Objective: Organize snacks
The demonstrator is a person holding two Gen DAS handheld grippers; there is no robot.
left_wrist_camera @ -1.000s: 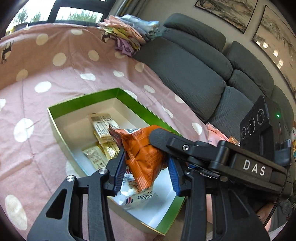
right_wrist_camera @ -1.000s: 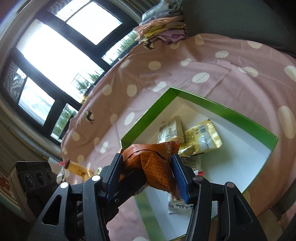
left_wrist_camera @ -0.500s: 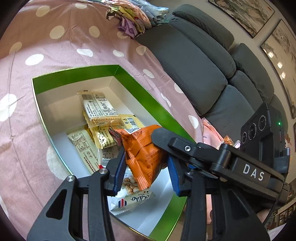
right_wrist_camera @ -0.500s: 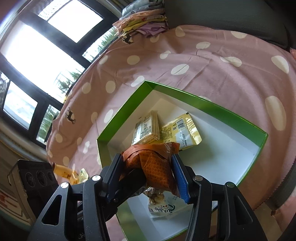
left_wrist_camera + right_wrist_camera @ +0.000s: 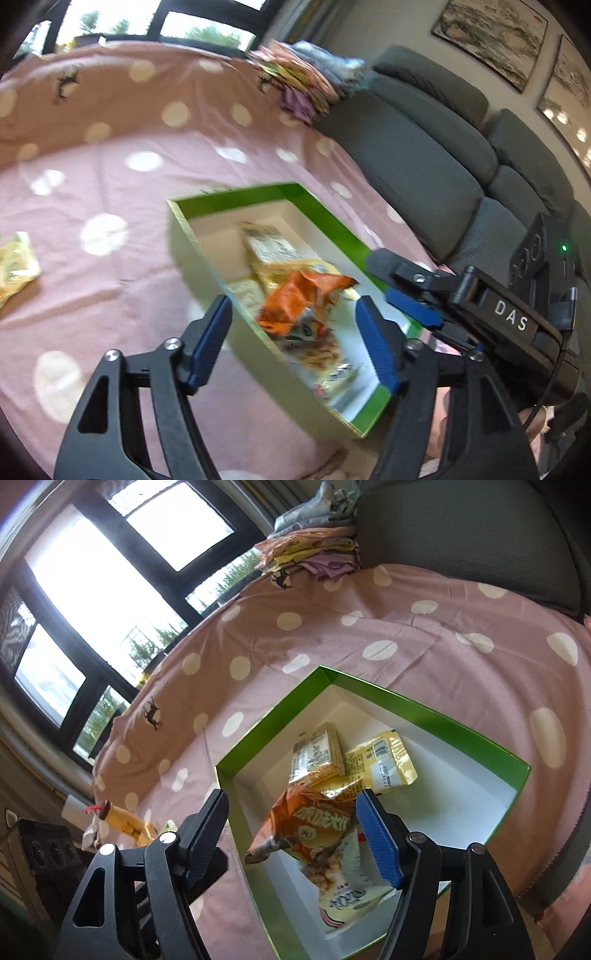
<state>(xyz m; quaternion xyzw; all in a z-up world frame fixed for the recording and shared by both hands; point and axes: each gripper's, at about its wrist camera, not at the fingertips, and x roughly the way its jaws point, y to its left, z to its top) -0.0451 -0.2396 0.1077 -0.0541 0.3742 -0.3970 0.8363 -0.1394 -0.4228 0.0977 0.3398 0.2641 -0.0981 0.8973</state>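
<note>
The orange snack packet [image 5: 301, 299] [image 5: 314, 825] lies inside the green-rimmed white box [image 5: 332, 225] [image 5: 424, 709], on top of a white packet [image 5: 347, 893] and beside several yellow packets [image 5: 380, 766]. My left gripper [image 5: 295, 343] is open and empty above the box's near left wall. My right gripper [image 5: 295, 834] is open and empty just above the orange packet; it also shows in the left wrist view [image 5: 413, 306]. The left wrist view is blurred.
The box rests on a pink polka-dot cloth [image 5: 110, 166]. A yellow snack packet [image 5: 14, 266] lies on the cloth at the left. A yellow bottle [image 5: 125, 819] lies at the cloth's edge. Folded clothes [image 5: 306, 81] and a grey sofa [image 5: 424, 155] stand behind.
Both grippers have opened and let go of the orange packet, which now lies in the box. The left gripper has pulled back and swung left.
</note>
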